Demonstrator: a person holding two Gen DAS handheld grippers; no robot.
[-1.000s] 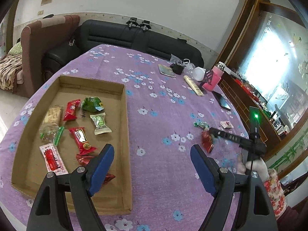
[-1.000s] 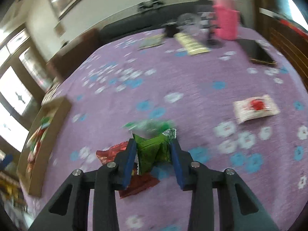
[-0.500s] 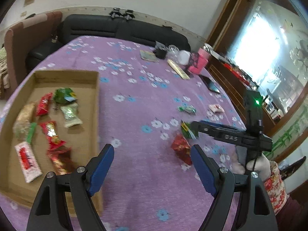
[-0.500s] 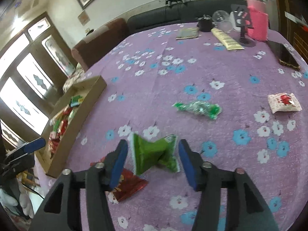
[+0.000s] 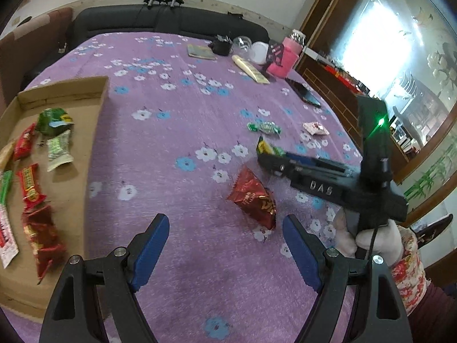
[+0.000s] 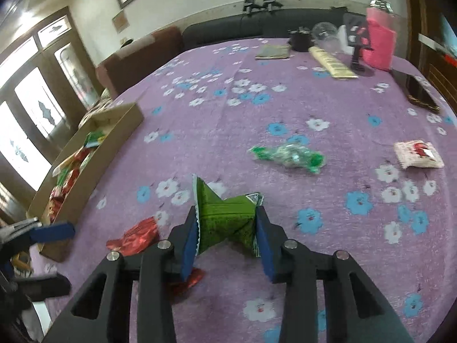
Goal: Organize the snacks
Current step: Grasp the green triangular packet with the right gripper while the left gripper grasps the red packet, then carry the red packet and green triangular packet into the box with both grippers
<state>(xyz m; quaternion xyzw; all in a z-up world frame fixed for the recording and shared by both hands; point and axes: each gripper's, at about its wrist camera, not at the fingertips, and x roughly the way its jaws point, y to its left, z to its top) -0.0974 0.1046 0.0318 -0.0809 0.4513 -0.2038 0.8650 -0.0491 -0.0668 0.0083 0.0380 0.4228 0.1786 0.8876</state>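
Note:
My right gripper [image 6: 226, 217] has its jaws closing, and the blue pads press on a crumpled green snack packet [image 6: 225, 214] held just above the purple flowered cloth. In the left wrist view that gripper [image 5: 265, 157] reaches in from the right with the green packet [image 5: 267, 148] at its tip. My left gripper [image 5: 224, 223] stands wide open, holding nothing. A red foil packet [image 5: 254, 200] lies just ahead of it, towards its right finger. The cardboard tray [image 5: 94, 131] at the left holds several red and green snacks.
A green wrapped candy [image 6: 288, 157] and a white-and-red packet [image 6: 418, 154] lie loose on the cloth. At the far edge stand a pink bottle [image 6: 380, 43], a phone stand [image 6: 358, 54], a long yellow box [image 6: 332, 63] and a phone [image 6: 420, 94]. A gloved hand [image 5: 371, 237] holds the right gripper.
The left gripper swung right, from over the tray to just behind the red packet. The right gripper's jaws widened around the green packet, then closed on it again.

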